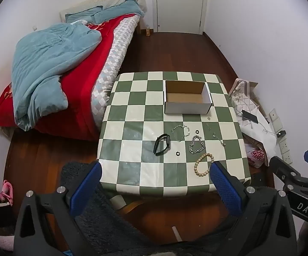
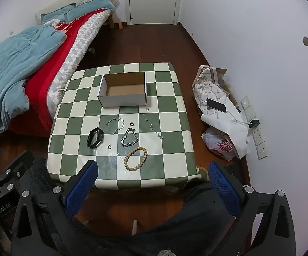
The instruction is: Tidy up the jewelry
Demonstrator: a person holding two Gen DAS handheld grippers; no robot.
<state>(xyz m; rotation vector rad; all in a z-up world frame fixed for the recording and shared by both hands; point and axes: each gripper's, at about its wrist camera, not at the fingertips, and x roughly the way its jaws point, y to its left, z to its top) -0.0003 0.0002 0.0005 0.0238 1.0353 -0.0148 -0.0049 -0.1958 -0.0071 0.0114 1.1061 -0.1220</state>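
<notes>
- On the worktop (image 1: pixel 132 115), in the near half of its checkered cover, the jewelry lies loose, and the open cardboard box (image 1: pixel 187 100) stands empty toward the far edge, right of centre.
- Leftmost is the black band (image 1: pixel 161 144), a stiff loop lying alone; my judgement is that it is the easiest first pick, taken across its narrow side.
- Next come a thin silver chain (image 1: pixel 180 131) and, just nearer, a small dark ring (image 1: pixel 177 153); a second ring (image 1: pixel 197 132) lies beyond it. These flat little pieces probably call for a steep approach with the pads nearly touching the cover.
- The chunky silver chain (image 1: pixel 196 144) sits in the middle of the group; pinching a bunched part should lift it whole.
- The wooden bead bracelet (image 1: pixel 204 164) is nearest the front edge, just ahead of the left tongs' right pad.
- At the right end a fine chain (image 1: pixel 218 137) trails toward the right edge; it may snag or slide, so a slow lift seems wise.
- The left tongs (image 1: pixel 154 183) and the right tongs (image 2: pixel 153 182) both hang above the near edge, tilted downward, spread wide and empty.
- Nothing is in the box yet, so the step in hand is the first reach.
</notes>
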